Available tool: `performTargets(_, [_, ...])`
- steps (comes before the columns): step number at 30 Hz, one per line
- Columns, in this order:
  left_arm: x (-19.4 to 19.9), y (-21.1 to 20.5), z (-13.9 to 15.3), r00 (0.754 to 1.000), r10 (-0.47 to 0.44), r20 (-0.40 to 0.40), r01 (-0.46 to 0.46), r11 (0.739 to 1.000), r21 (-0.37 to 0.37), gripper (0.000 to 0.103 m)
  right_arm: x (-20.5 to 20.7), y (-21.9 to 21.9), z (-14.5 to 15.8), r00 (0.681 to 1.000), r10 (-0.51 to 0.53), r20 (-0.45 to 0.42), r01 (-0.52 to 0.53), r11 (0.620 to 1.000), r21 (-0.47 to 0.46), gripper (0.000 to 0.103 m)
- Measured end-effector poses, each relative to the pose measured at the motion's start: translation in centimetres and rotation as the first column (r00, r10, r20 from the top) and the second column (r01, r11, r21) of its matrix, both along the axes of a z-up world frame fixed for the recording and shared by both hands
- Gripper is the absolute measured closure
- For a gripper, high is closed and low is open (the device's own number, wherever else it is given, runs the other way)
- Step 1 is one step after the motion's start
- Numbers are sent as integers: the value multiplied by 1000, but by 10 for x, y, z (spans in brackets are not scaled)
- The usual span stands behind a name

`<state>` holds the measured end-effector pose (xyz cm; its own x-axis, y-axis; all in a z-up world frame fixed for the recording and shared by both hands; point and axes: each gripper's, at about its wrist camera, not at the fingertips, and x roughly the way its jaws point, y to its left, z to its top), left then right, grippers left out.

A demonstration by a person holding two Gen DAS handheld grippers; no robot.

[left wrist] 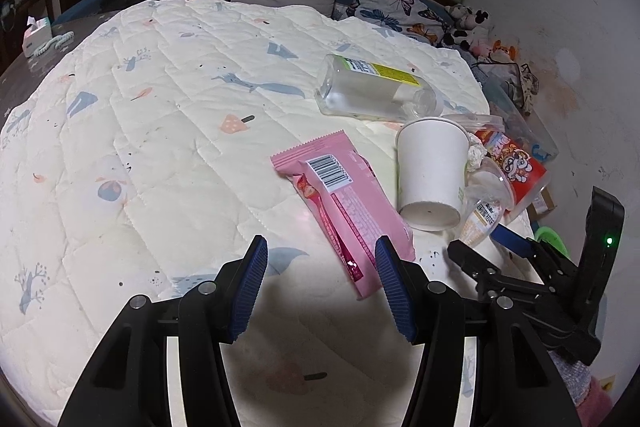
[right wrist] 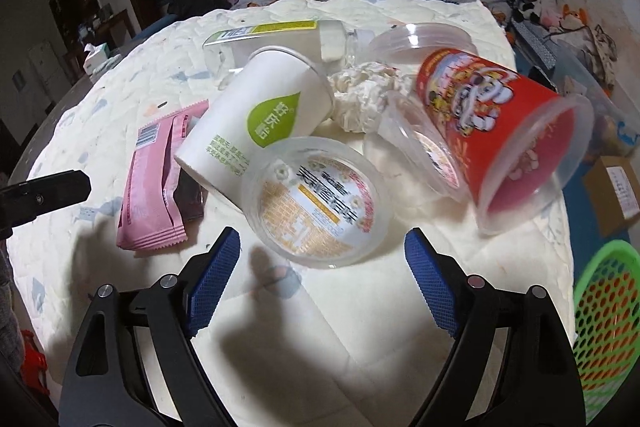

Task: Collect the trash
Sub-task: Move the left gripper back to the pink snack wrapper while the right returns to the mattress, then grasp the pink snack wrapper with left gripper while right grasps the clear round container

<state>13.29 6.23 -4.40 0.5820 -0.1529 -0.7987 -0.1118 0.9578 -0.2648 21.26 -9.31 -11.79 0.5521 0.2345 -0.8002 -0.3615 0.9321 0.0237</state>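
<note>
Left hand-held gripper (left wrist: 322,259) spread, bare quilt (left wrist: 160,147) leftward

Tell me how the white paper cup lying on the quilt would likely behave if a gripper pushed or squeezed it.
The white paper cup lies on its side, so a push would probably roll it in a curve, being tapered. It looks empty, so likely light. Its thin paper wall may crumple under a firm squeeze; the soft quilt could damp rolling.

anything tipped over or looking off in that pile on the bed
Yes. The paper cup, the red tub and the clear bottle all lie on their sides on the quilt. A crumpled tissue sits among them, and a pink wrapper lies flat beside the cup.
</note>
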Motion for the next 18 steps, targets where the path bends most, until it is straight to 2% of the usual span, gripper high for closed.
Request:
performTargets(6, [10,0,-2,1000,5,-17,-6,1000,-13,49,6,11,-5,999,-6,37,9,997,-79,19])
performTargets(12, [26,-3,-5,999,23,-42,-25,999,-31,45,10,10,-9,1000,-10,23,11,998,-54,35])
performTargets(15, [35,-4,-6,998,37,-53,-40,998,-54,45,7,7,-6,1000,-13,29,14,999,-44,36])
performTargets(18, [43,-7,-6,997,52,-57,-54,997,-45,42,2,2,-2,1000,-10,29,11,1000,-29,36])
